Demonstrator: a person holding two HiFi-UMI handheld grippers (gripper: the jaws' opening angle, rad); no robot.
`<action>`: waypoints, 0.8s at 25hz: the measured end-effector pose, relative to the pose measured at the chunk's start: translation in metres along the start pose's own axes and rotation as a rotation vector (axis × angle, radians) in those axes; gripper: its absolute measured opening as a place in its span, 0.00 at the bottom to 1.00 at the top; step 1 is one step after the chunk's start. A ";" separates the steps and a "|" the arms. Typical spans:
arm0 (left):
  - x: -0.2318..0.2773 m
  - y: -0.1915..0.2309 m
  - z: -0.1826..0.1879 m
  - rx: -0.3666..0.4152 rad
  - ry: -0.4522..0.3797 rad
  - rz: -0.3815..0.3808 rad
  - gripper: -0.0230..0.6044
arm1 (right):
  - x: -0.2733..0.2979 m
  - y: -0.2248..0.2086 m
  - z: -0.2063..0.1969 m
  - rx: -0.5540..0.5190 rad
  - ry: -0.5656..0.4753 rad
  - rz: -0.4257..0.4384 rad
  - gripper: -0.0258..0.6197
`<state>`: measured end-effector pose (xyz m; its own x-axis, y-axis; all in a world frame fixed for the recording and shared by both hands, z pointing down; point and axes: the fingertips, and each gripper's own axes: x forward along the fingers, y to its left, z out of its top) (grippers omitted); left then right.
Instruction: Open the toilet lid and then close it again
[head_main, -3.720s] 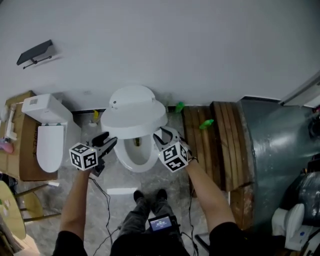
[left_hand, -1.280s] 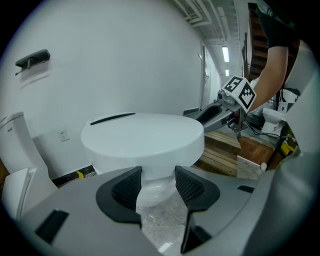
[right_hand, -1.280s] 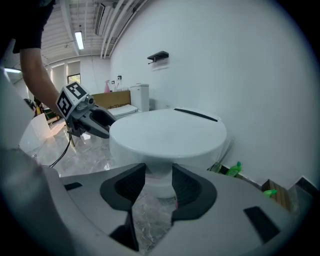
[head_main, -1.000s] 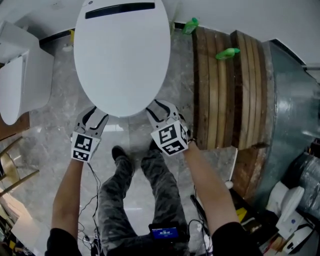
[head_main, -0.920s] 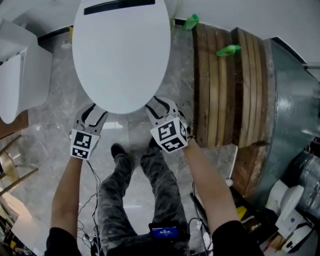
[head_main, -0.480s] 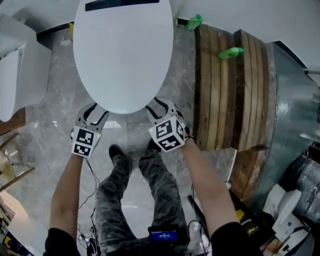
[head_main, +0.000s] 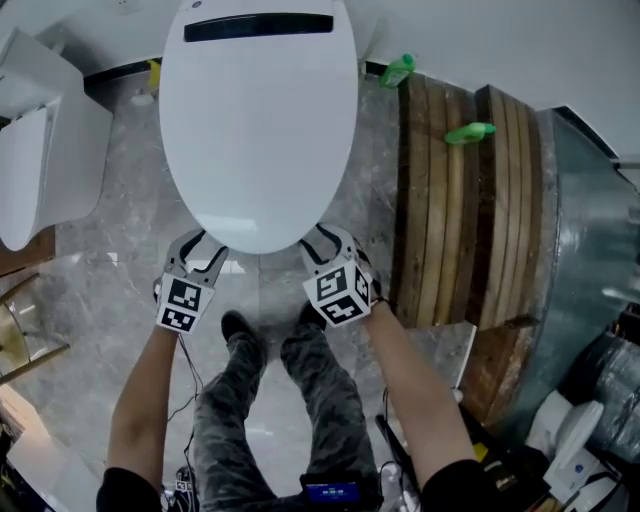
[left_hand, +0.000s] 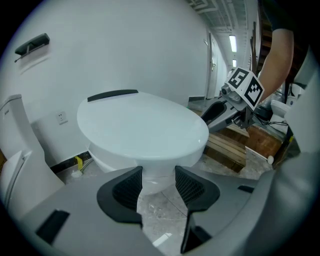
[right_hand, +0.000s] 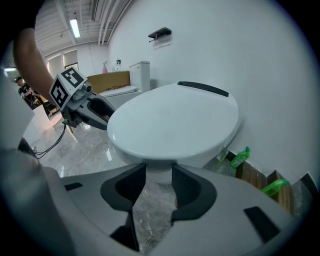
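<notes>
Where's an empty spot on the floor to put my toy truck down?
The marble floor between the toilet and the other white toilet on the left is bare. A narrower bare strip runs between the toilet and the wooden planks. In front of the toilet it is crowded: the left gripper, the right gripper and the person's legs are there.

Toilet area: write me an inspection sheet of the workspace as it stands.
Surface: polished marble floor.
Job's things: toilet lid down, closed over the bowl.
Clutter: green bottle by the wall; second green bottle on the wooden planks.
Grippers: left gripper and right gripper both open, empty, at the lid's front rim.
Cables: thin cable trailing below the left gripper.
Surroundings: second toilet at left; white wall behind.
</notes>
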<state>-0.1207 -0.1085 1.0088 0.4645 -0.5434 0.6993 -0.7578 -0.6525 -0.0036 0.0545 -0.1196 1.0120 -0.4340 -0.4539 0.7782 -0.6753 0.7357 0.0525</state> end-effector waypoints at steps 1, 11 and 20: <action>0.000 0.000 -0.001 -0.002 0.003 0.003 0.36 | 0.000 0.000 0.000 -0.001 0.003 0.001 0.30; -0.048 0.006 -0.001 -0.125 0.051 0.051 0.36 | -0.021 -0.013 0.010 0.091 0.053 0.016 0.30; -0.119 0.018 0.169 -0.141 -0.163 0.075 0.36 | -0.131 -0.041 0.148 0.136 -0.131 -0.010 0.28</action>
<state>-0.1124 -0.1447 0.8045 0.4641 -0.6730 0.5759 -0.8439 -0.5335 0.0567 0.0508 -0.1646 0.8154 -0.4948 -0.5285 0.6898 -0.7504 0.6602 -0.0324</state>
